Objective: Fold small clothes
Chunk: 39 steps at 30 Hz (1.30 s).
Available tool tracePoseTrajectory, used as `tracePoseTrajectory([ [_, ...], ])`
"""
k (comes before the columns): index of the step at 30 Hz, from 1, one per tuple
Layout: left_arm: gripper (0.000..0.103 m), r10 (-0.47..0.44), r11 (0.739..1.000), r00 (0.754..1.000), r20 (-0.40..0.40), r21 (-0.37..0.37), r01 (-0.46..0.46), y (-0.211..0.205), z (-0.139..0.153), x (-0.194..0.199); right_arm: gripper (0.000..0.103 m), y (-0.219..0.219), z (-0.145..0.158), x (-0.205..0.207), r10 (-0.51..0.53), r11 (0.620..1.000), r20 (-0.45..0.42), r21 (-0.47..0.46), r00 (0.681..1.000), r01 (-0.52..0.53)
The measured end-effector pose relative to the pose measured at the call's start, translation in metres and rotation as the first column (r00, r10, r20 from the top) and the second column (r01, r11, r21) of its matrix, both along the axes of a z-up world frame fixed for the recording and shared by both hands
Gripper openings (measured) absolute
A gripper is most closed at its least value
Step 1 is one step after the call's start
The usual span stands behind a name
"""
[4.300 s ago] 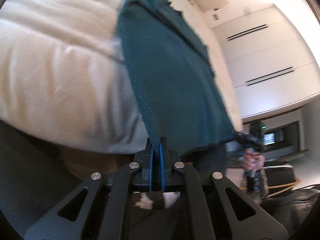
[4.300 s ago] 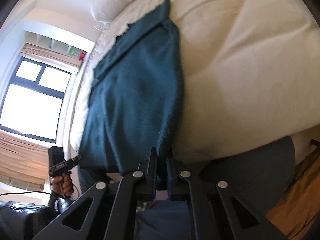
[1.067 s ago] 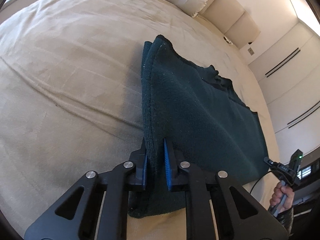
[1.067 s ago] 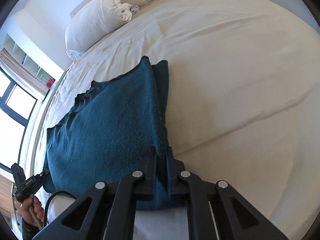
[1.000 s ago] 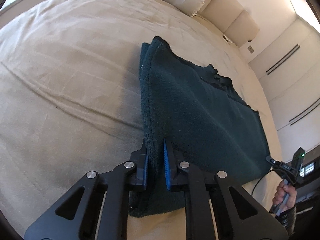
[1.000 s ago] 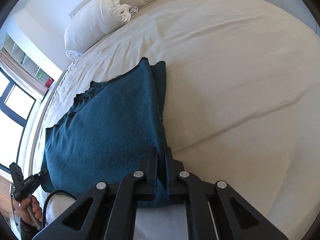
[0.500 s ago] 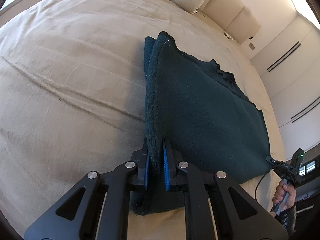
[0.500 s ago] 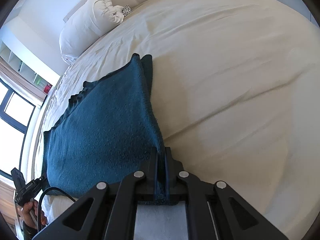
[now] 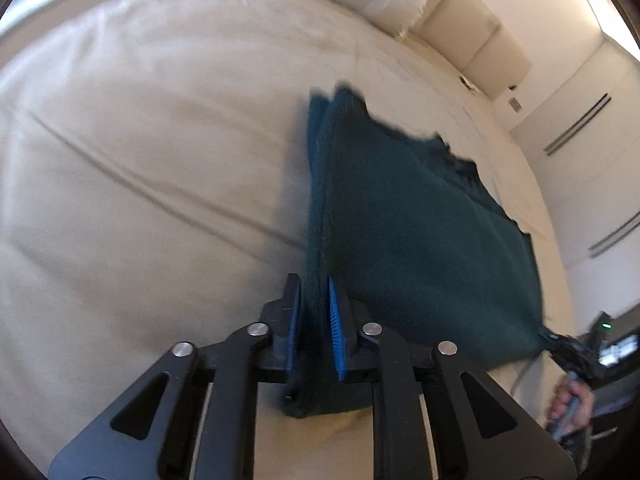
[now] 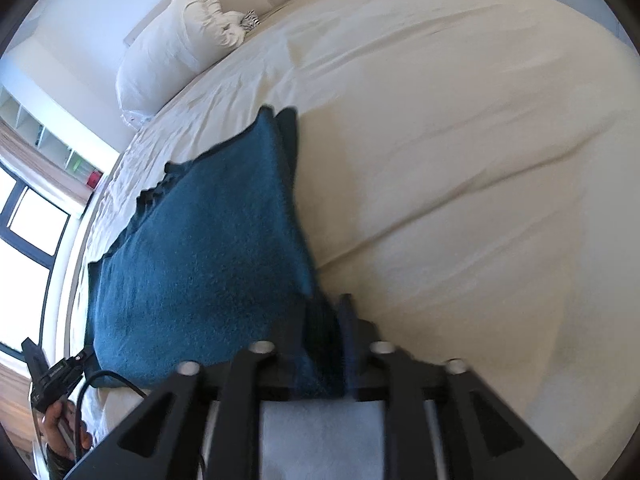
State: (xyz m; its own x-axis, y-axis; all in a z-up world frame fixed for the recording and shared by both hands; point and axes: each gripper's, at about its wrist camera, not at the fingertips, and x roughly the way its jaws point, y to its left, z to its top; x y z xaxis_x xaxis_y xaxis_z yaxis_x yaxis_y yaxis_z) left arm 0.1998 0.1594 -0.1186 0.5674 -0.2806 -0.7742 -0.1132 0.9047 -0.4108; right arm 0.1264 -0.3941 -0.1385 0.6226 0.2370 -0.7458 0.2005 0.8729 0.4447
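On the near edge of the bed (image 9: pixel 120 184), my left gripper (image 9: pixel 316 320) and my right gripper (image 10: pixel 324 332) each have a near corner of one dark teal fleece garment (image 9: pixel 420 248) between their jaws. Both sets of jaws are opening. In the left wrist view the doubled hem stands between the blue pads (image 9: pixel 335 320) and looks slack against them, though I cannot tell whether contact has ended; in the right wrist view the cloth hangs loose in a widening gap.

The garment lies folded once on the beige cover, its two layers showing along the side edges, reaching from the near edge toward mid-bed. I judge it soft, light and limp, thick enough to keep a fold, with a nap unlikely to slip. Corners and hems look like the best holds.

Count: one garment, two grippers, one pillow (image 10: pixel 176 44) by the headboard at the far end.
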Motion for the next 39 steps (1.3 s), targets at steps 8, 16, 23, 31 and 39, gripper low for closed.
tracePoseTrajectory([
  [8, 0.014, -0.128, 0.984, 0.978, 0.164, 0.141, 0.105, -0.049, 0.061, 0.051, 0.034, 0.019, 0.050, 0.015, 0.050, 0.992, 0.170, 0.103, 0.984, -0.069],
  [16, 0.014, -0.148, 0.963, 0.988, 0.044, 0.233, 0.134, -0.084, 0.000, 0.139, 0.034, 0.116, 0.025, 0.118, 0.254, 0.892, 0.196, 0.331, 0.947, -0.308],
  [23, 0.014, -0.141, 0.990, 0.984, 0.109, 0.009, 0.141, -0.035, -0.029, 0.135, 0.008, 0.107, -0.023, 0.181, 0.184, 0.842, 0.141, 0.488, 0.973, -0.231],
  [31, 0.014, -0.126, 0.991, 0.985, 0.121, -0.029, 0.130, -0.029, -0.028, 0.130, 0.011, -0.012, -0.026, 0.140, -0.218, 0.859, 0.124, 0.496, 0.968, 0.129],
  [39, 0.014, -0.256, 0.959, 0.962, 0.090, 0.146, 0.242, -0.108, 0.007, 0.045, 0.035, 0.074, 0.014, 0.073, 0.052, 0.844, 0.249, 0.507, 0.967, -0.176],
])
